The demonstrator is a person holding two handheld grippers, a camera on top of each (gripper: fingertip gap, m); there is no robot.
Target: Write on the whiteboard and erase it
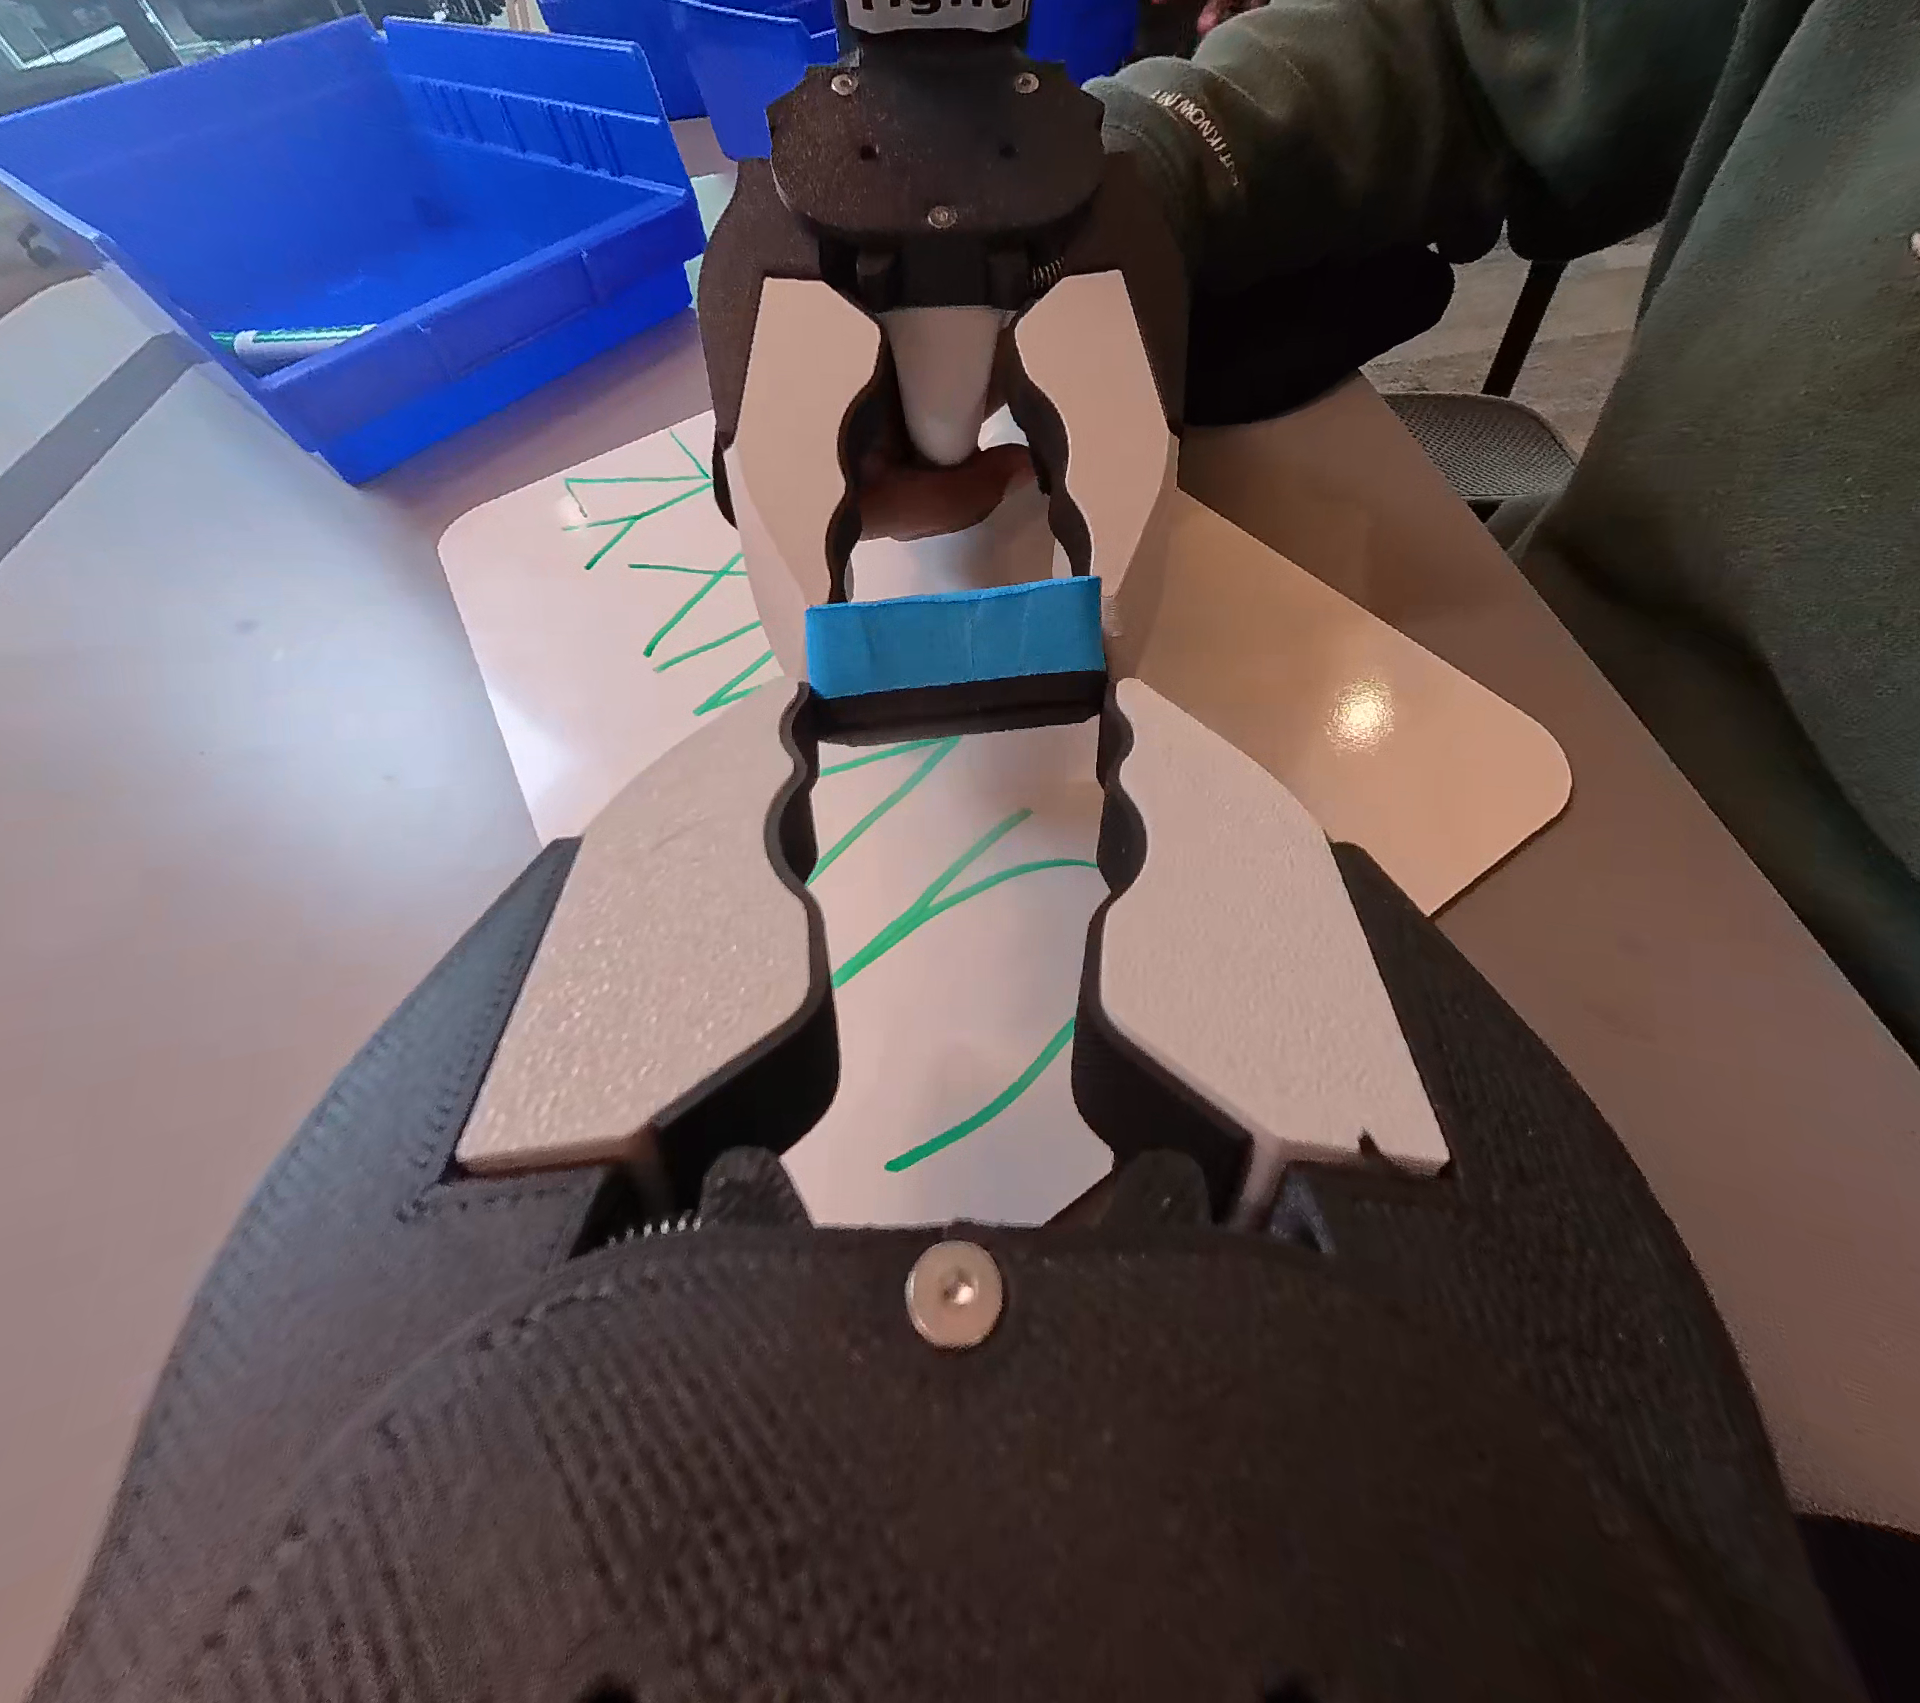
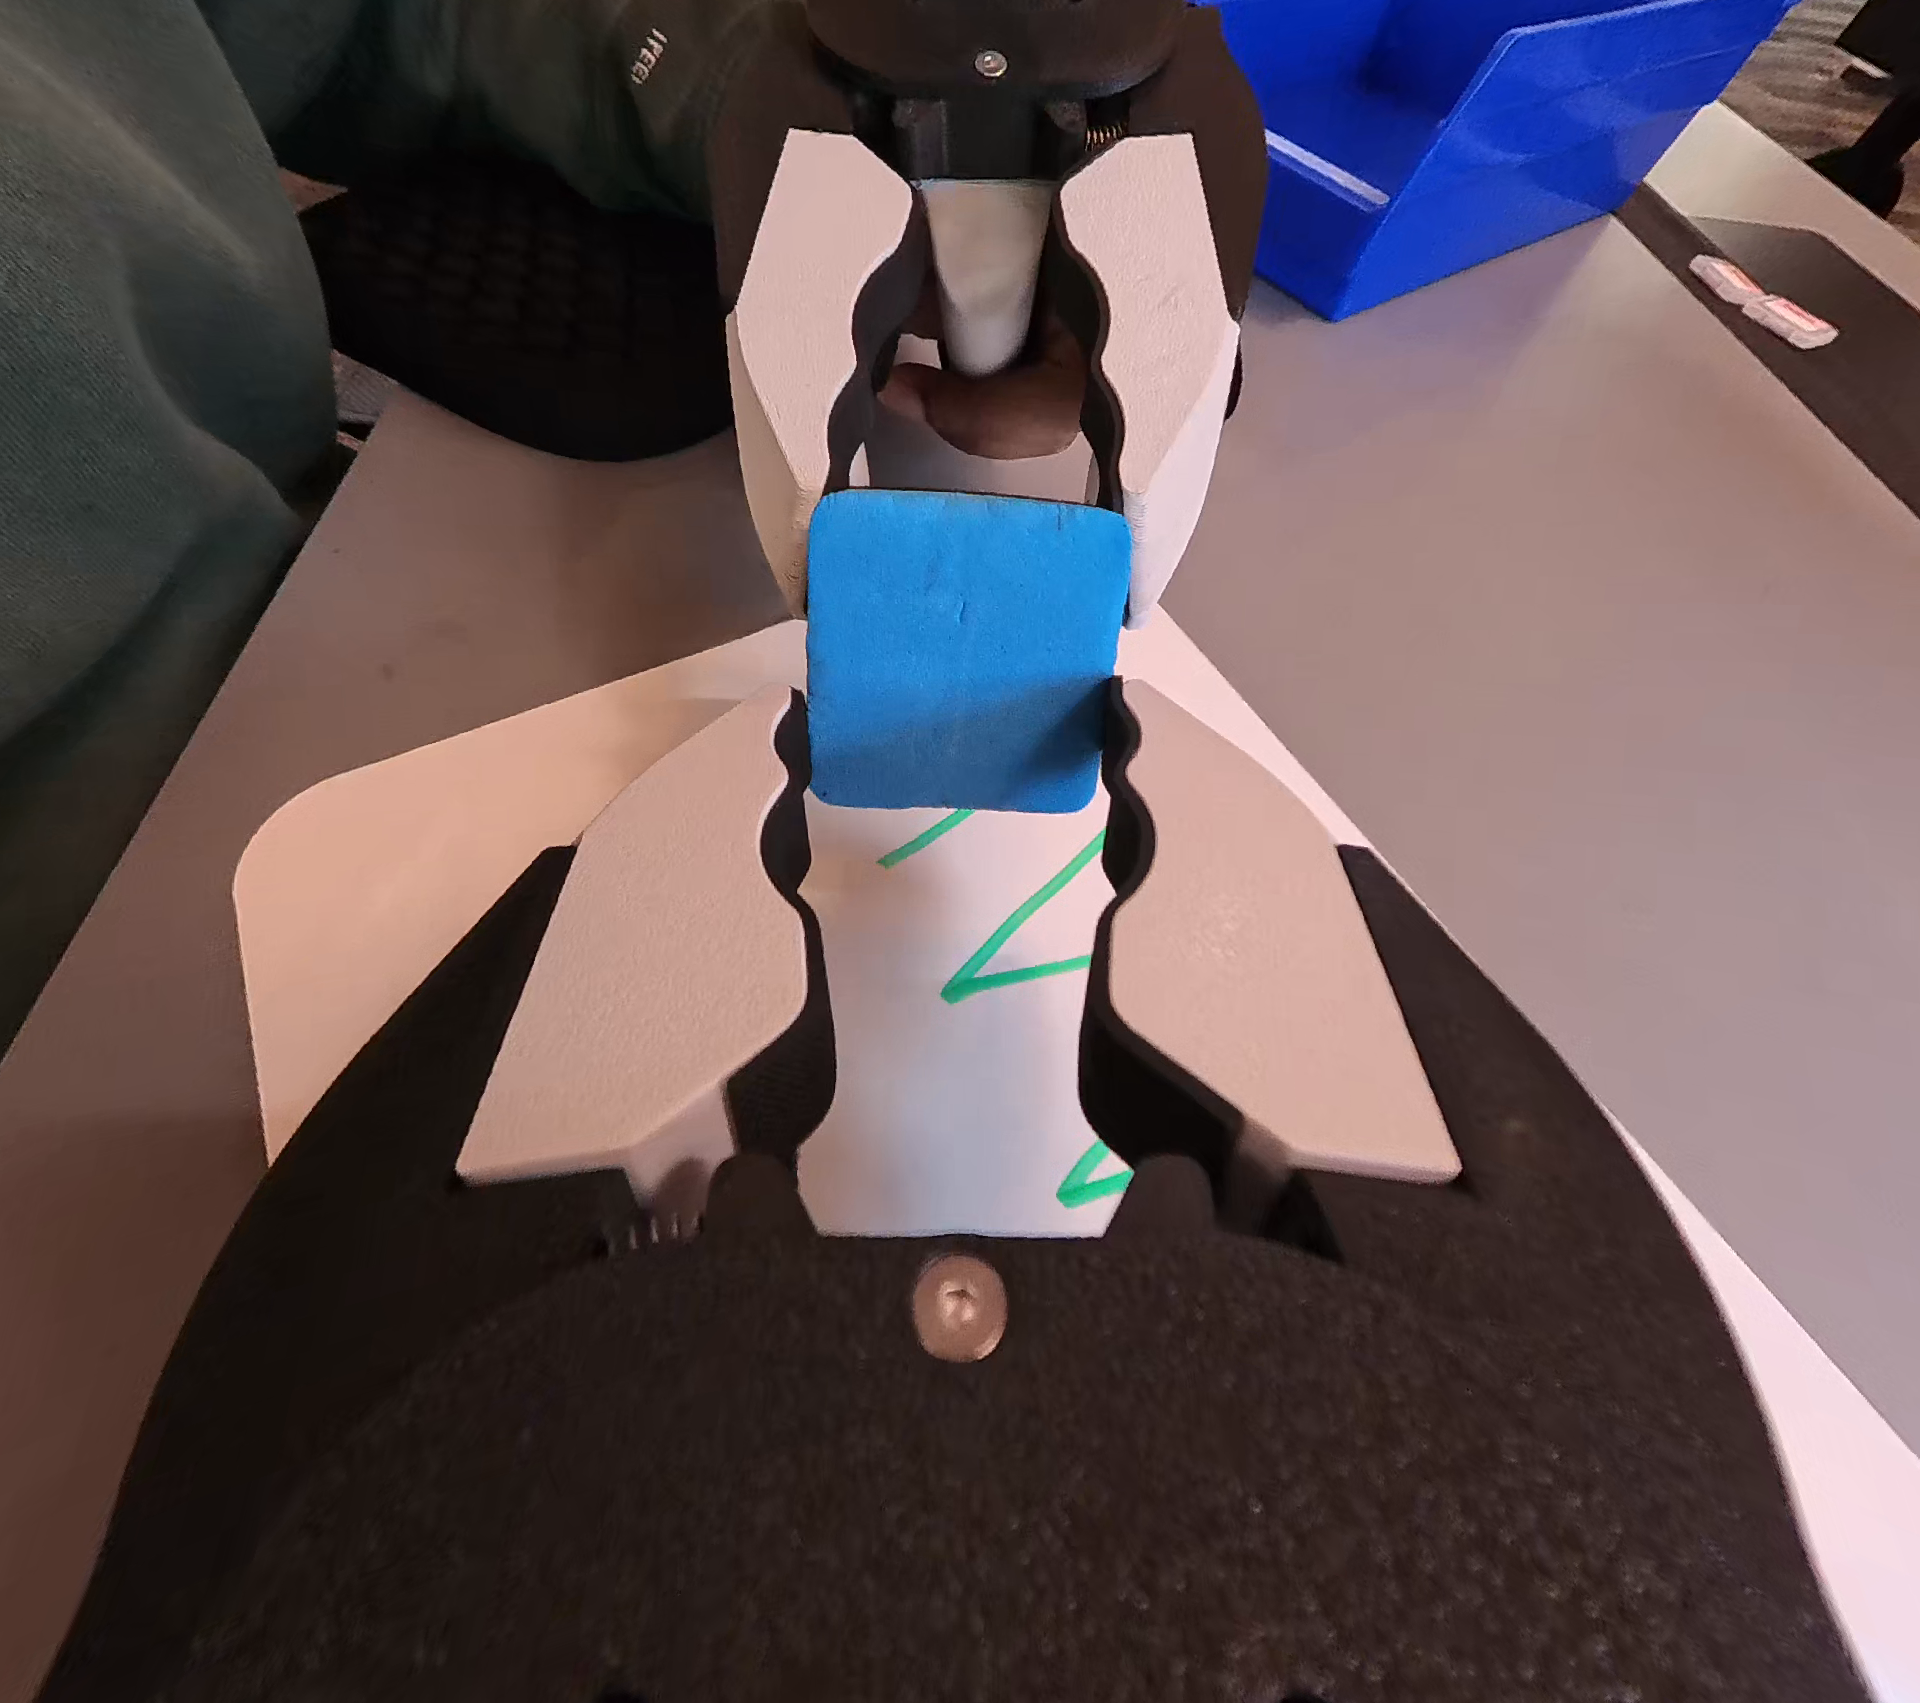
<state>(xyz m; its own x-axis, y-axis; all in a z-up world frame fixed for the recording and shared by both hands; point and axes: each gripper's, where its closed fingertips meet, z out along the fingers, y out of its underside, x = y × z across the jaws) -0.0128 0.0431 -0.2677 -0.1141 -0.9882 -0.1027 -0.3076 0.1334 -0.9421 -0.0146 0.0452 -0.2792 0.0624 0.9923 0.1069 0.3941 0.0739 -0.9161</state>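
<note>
A blue foam eraser (image 1: 951, 640) with a black felt underside hangs just above a white whiteboard (image 1: 1351, 718) covered in green zigzag lines (image 1: 935, 905). My left gripper (image 1: 954, 708) and my right gripper (image 1: 961, 583) face each other, and both pinch the eraser from opposite ends. In the right wrist view the eraser's blue top (image 2: 961, 656) sits between my right gripper (image 2: 956, 718) and the left gripper (image 2: 966, 531). The whiteboard (image 2: 364, 874) lies flat on the grey table. A green marker (image 1: 291, 344) lies in a blue bin.
An open blue bin (image 1: 343, 219) stands on the table beyond the board, with more blue bins (image 1: 727, 1) behind it. It also shows in the right wrist view (image 2: 1507, 95). Two small white items (image 2: 1766, 308) lie at the right. A person's green sleeves (image 1: 1455, 43) border the board. My left and right fingertips are right by each other.
</note>
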